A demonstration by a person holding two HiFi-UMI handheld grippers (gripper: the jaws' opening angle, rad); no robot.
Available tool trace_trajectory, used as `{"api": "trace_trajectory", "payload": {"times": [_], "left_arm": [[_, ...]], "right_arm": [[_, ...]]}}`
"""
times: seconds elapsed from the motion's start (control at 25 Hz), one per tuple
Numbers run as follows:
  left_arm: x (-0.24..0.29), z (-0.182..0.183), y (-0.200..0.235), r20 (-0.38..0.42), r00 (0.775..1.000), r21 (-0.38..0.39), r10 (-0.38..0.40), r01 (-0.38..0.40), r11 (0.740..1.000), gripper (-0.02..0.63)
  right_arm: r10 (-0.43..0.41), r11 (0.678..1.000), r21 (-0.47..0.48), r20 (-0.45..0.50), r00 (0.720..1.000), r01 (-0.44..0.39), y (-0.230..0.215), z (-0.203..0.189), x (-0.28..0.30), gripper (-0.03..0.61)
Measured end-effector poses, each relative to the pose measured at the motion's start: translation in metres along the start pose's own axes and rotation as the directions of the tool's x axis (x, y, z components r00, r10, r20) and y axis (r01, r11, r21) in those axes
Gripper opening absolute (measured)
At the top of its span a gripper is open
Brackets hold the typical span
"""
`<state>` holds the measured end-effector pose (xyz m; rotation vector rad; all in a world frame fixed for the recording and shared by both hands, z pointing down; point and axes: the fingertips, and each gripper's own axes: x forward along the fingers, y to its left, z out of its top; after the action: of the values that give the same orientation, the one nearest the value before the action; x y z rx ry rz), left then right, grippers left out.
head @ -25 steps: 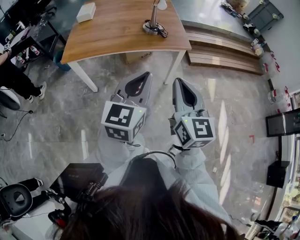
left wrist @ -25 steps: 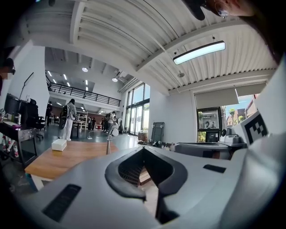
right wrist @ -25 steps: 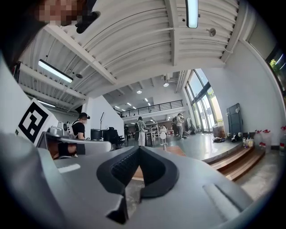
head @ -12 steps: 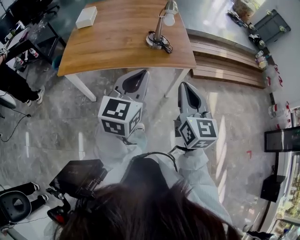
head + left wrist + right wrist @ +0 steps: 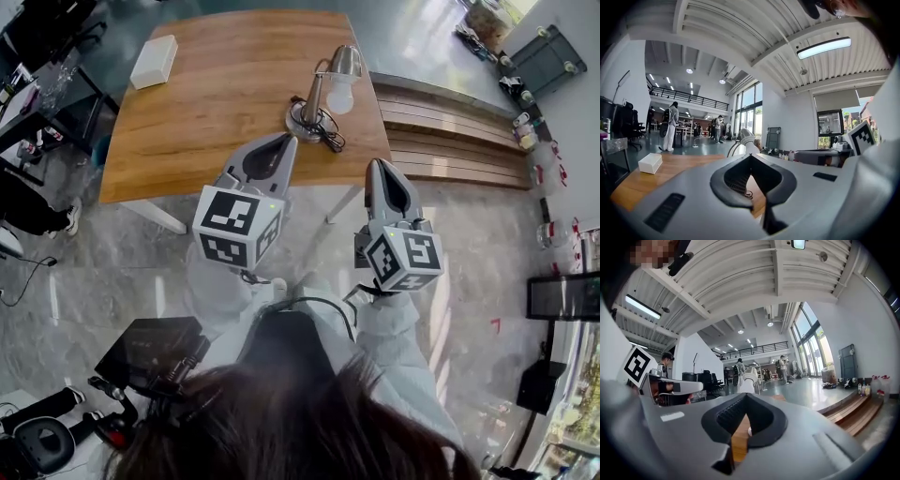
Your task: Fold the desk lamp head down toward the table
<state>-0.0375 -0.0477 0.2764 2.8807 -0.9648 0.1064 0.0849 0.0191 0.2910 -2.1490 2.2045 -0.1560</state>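
Observation:
A silver desk lamp (image 5: 321, 97) stands upright near the front right of a wooden table (image 5: 206, 112), its round base (image 5: 305, 123) with a coiled black cord beside it and its head (image 5: 343, 67) raised. My left gripper (image 5: 288, 139) is shut and empty, its tip over the table's near edge, short of the lamp base. My right gripper (image 5: 379, 165) is shut and empty, just off the table's front right corner. In the left gripper view the lamp head (image 5: 746, 136) rises above my left gripper (image 5: 750, 156). In the right gripper view the lamp head (image 5: 750, 376) shows beyond my right gripper (image 5: 746, 395).
A white box (image 5: 153, 61) lies at the table's far left (image 5: 650, 162). Wooden steps (image 5: 450, 141) run to the right of the table. Office chairs and a black equipment case (image 5: 155, 349) stand on the grey floor at the left. People stand far back in the hall.
The table and lamp have drawn nearer and lower in the head view. Both shut grippers have advanced together from over the floor to the table's near edge.

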Motion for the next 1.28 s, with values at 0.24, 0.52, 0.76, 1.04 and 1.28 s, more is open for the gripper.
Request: {"api": "trace_trajectory", "payload": {"times": [0.24, 0.52, 0.76, 1.04, 1.28], "left_arm": [[0.09, -0.015, 0.039, -0.069, 0.997, -0.072, -0.043, 0.038, 0.997, 0.003], [0.179, -0.007, 0.082, -0.079, 0.997, -0.112, 0.025, -0.034, 0.993, 0.003], [0.222, 0.001, 0.099, -0.028, 0.999, -0.253, 0.022, -0.028, 0.967, 0.004], [0.235, -0.01, 0.121, -0.041, 0.995, -0.354, -0.09, 0.07, 0.933, 0.006], [0.253, -0.014, 0.122, -0.034, 0.97, -0.469, -0.242, 0.198, 0.861, 0.124]], "right_arm": [[0.064, 0.997, 0.051, -0.056, 0.996, -0.061, -0.061, -0.019, 0.081, 0.002], [0.303, 0.951, 0.113, -0.161, 0.939, -0.287, -0.115, -0.05, 0.184, 0.003], [0.496, 0.868, 0.102, -0.203, 0.844, -0.486, -0.122, -0.079, 0.25, 0.011], [0.605, 0.789, 0.087, -0.286, 0.743, -0.608, -0.1, -0.123, 0.295, 0.079], [0.67, 0.727, 0.087, -0.307, 0.676, -0.681, -0.09, -0.133, 0.32, 0.152]]}}
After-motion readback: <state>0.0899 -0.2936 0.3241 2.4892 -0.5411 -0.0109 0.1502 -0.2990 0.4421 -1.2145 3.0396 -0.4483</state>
